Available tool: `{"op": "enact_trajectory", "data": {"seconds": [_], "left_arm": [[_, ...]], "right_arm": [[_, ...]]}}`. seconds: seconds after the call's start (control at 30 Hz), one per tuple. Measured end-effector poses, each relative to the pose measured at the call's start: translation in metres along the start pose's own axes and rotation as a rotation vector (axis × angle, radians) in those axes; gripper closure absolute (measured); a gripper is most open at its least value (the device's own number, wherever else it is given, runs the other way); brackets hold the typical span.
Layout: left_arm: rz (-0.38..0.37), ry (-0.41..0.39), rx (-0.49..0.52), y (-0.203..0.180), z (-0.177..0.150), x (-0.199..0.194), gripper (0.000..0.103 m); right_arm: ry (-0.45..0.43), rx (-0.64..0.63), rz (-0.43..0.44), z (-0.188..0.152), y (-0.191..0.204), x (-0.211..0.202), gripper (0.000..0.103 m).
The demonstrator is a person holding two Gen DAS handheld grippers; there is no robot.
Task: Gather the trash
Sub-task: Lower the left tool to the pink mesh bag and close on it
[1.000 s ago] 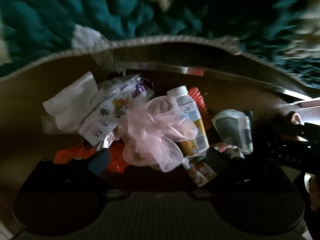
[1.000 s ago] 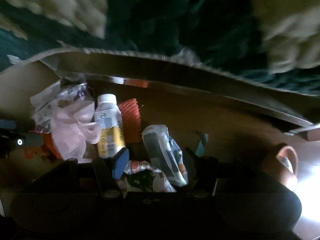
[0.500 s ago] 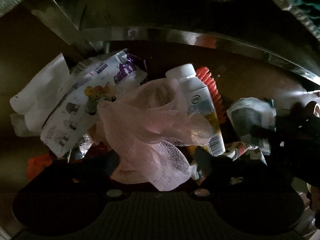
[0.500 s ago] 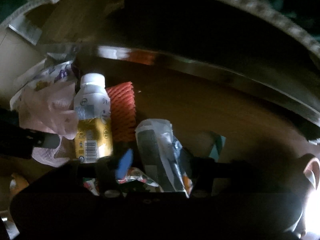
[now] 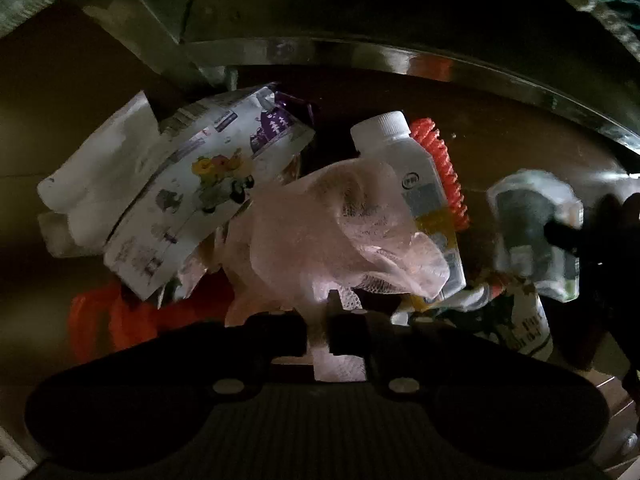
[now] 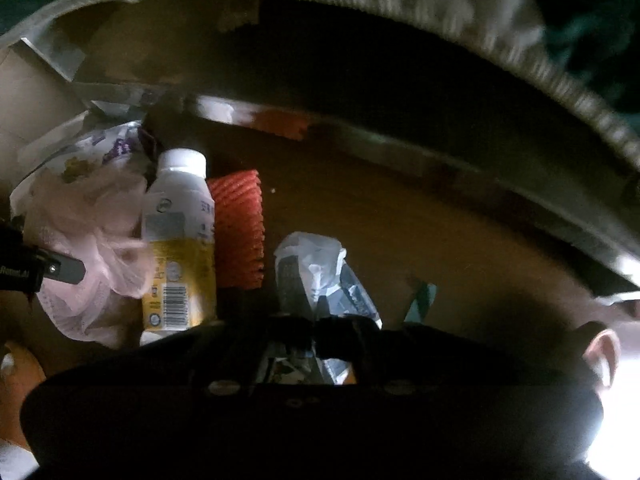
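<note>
Clamping both grippers at once: a second ago both stood wide above the cardboard box (image 5: 60,92), now my left gripper (image 5: 318,320) is pinched on the pink mesh (image 5: 320,224) and my right gripper (image 6: 314,336) on the clear wrapper (image 6: 320,276). Both pieces lie among trash in the box, beside the bottle (image 5: 420,184). Looks ready to lift out.

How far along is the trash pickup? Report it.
Done: nothing I can confirm. In hand: left claw pinches the pink mesh; right claw pinches the clear wrapper. Remaining: bottle, printed pack, orange bag.
</note>
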State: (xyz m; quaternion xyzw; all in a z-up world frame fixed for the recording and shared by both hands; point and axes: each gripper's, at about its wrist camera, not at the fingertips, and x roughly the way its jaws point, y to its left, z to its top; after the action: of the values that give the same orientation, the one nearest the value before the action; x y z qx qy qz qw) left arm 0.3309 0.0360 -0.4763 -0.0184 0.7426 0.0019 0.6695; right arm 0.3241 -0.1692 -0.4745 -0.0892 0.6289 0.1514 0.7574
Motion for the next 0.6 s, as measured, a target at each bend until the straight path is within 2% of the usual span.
{"op": "enact_trajectory", "data": {"seconds": [0.27, 0.47, 0.6], "left_arm": [[-0.027, -0.024, 0.003, -0.006, -0.019, -0.050, 0.098], [-0.054, -0.104, 0.023, -0.015, -0.042, -0.105, 0.098], [-0.099, -0.176, 0.047, -0.021, -0.063, -0.150, 0.098]], "right_arm": [[-0.040, 0.057, -0.054, -0.009, 0.005, -0.062, 0.103], [-0.095, 0.071, -0.087, -0.022, 0.016, -0.120, 0.103], [-0.141, 0.109, -0.084, -0.034, 0.018, -0.170, 0.103]]}}
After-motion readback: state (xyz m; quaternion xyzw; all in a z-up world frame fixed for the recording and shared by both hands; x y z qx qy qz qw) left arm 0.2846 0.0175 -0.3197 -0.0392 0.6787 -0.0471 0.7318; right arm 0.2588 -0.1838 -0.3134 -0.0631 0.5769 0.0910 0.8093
